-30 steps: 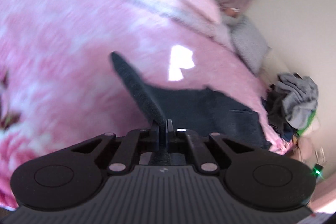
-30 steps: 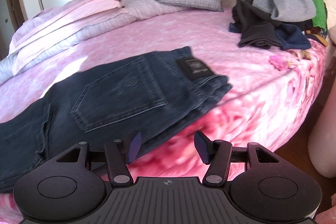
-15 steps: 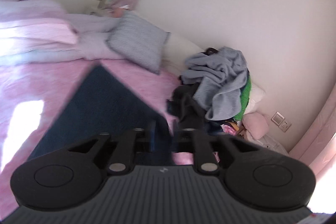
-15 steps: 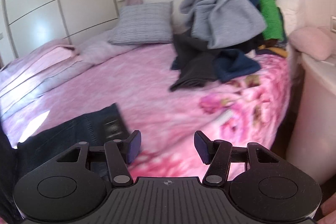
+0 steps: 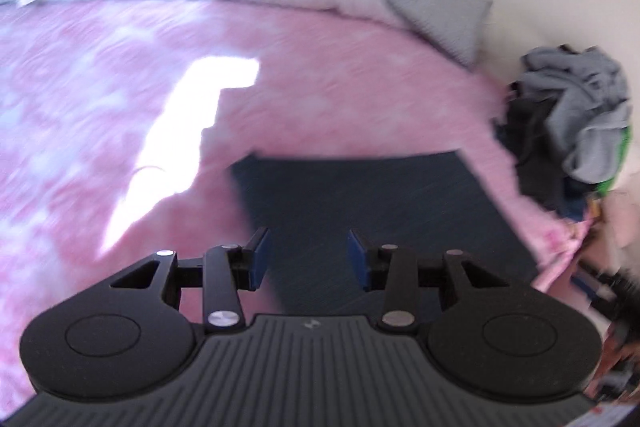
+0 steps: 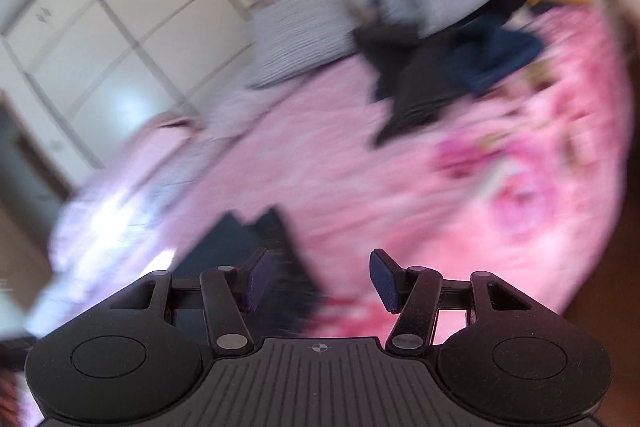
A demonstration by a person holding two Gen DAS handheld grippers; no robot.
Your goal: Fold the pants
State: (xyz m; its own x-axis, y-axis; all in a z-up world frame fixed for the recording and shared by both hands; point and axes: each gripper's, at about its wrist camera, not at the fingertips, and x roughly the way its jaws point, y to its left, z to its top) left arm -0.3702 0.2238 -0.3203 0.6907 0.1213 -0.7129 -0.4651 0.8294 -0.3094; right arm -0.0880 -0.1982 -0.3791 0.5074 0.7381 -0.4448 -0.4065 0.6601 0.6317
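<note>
While the left wrist view is blurred, it shows the left tool (image 5: 308,259) with its blue pads apart and nothing between them; its jaws have just been opening, so it has let go of the cloth. Just past it the pants (image 5: 372,211) lie flat on the pink bed (image 5: 120,75) as a dark, neat-edged block, which suggests a fold has been laid over. A heap of clothes (image 5: 576,123) sits at the bed's far corner by a gray pillow (image 5: 436,7).

Over in the right wrist view, also blurred, the right tool (image 6: 320,283) stands released and empty, with only an end of the pants showing behind its left pad. Judging by this, one fold is down; whether another fold or smoothing remains, I cannot tell.
</note>
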